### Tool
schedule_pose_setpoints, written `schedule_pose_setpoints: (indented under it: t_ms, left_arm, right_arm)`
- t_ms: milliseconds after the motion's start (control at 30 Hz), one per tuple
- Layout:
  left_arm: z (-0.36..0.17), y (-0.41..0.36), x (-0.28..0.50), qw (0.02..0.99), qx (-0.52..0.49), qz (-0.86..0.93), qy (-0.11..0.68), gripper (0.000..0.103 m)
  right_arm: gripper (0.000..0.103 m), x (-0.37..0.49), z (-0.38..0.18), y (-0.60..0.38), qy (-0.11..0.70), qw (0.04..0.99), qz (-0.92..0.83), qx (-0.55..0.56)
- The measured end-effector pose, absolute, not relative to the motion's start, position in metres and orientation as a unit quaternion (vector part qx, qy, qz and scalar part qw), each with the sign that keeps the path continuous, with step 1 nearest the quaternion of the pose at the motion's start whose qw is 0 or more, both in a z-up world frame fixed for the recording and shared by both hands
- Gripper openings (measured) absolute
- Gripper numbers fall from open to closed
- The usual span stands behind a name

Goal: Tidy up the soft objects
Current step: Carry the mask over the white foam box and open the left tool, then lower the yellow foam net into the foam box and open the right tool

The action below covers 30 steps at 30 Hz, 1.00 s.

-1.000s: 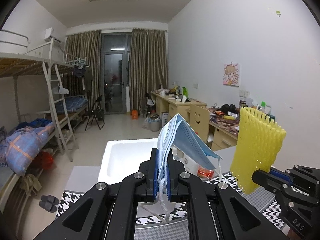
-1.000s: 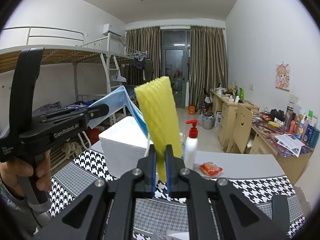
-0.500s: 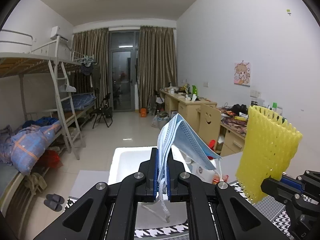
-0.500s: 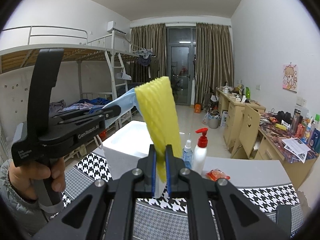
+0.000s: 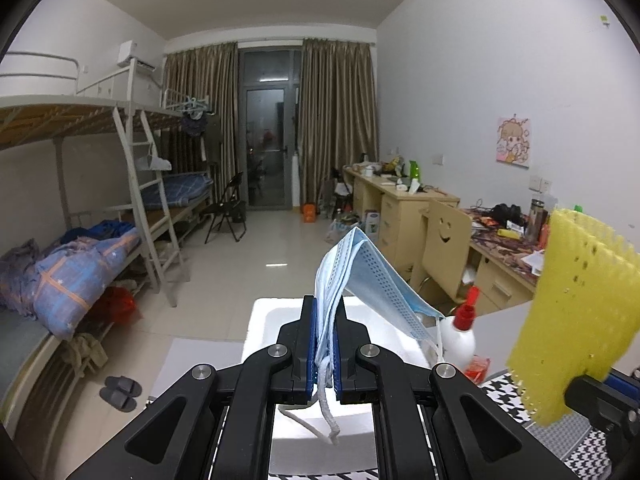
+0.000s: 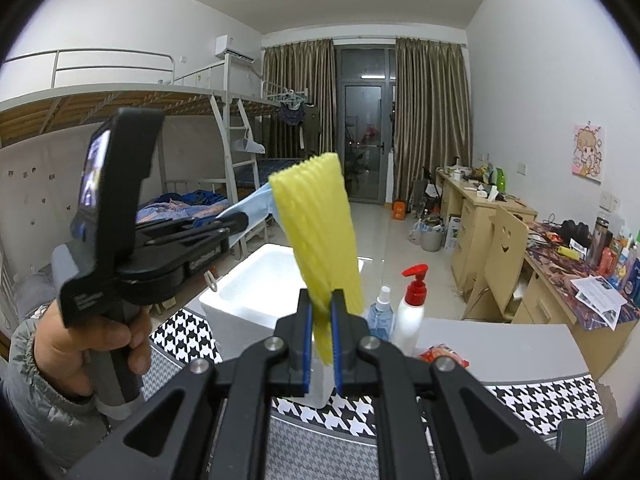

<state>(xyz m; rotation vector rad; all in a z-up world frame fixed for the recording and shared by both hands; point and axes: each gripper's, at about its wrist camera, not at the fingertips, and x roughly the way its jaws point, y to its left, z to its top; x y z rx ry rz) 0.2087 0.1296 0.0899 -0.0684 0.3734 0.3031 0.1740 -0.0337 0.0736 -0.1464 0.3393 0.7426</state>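
Each gripper held one soft thing above the white box.

The left gripper (image 5: 325, 344) was clenched on a blue face mask (image 5: 372, 280); the mask stood up between the pads and folded over toward 4 o'clock, and its white ear loop hung down below the jaws. The right gripper (image 6: 321, 336) was clenched on a yellow foam net (image 6: 320, 232), which rose upright and leaned a little toward 11 o'clock. In the right wrist view the white foam box (image 6: 256, 292) stood open on the checked table cloth (image 6: 180, 340), at 12 o'clock behind both grippers. A white pump bottle (image 6: 410, 308) with a red top stood near the box, at its 3 o'clock side. A hand (image 6: 88, 344) held the left gripper's handle.
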Motion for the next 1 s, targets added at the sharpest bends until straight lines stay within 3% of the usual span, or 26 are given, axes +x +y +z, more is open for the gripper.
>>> schedule_pose_setpoints:
  t_ms: [567,600,667,733,833,1000]
  left_arm:
    - [0.066,0.151,0.248,0.957,-0.044,0.153,0.244,0.009]
    - [0.065,0.153,0.251,0.956,-0.046,0.15,0.249,0.013]
    - [0.061,0.155,0.253,0.953,-0.047,0.151,0.258,0.034]
    - [0.059,0.157,0.252,0.953,-0.047,0.152,0.259,0.078]
    - [0.06,0.159,0.245,0.954,-0.049,0.167,0.243,0.093]
    - [0.066,0.163,0.236,0.956,-0.048,0.177,0.229,0.098]
  right_arm:
    - [0.011,0.191,0.073,-0.016,0.186,0.911,0.359,-0.081]
    - [0.011,0.192,0.073,-0.016,0.187,0.911,0.359,-0.081]
    - [0.011,0.194,0.072,-0.015,0.189,0.911,0.358,-0.082]
    - [0.011,0.196,0.072,-0.014,0.191,0.91,0.358,-0.082]
    - [0.011,0.198,0.071,-0.013,0.192,0.91,0.356,-0.085]
    - [0.011,0.204,0.071,-0.009,0.196,0.91,0.356,-0.084]
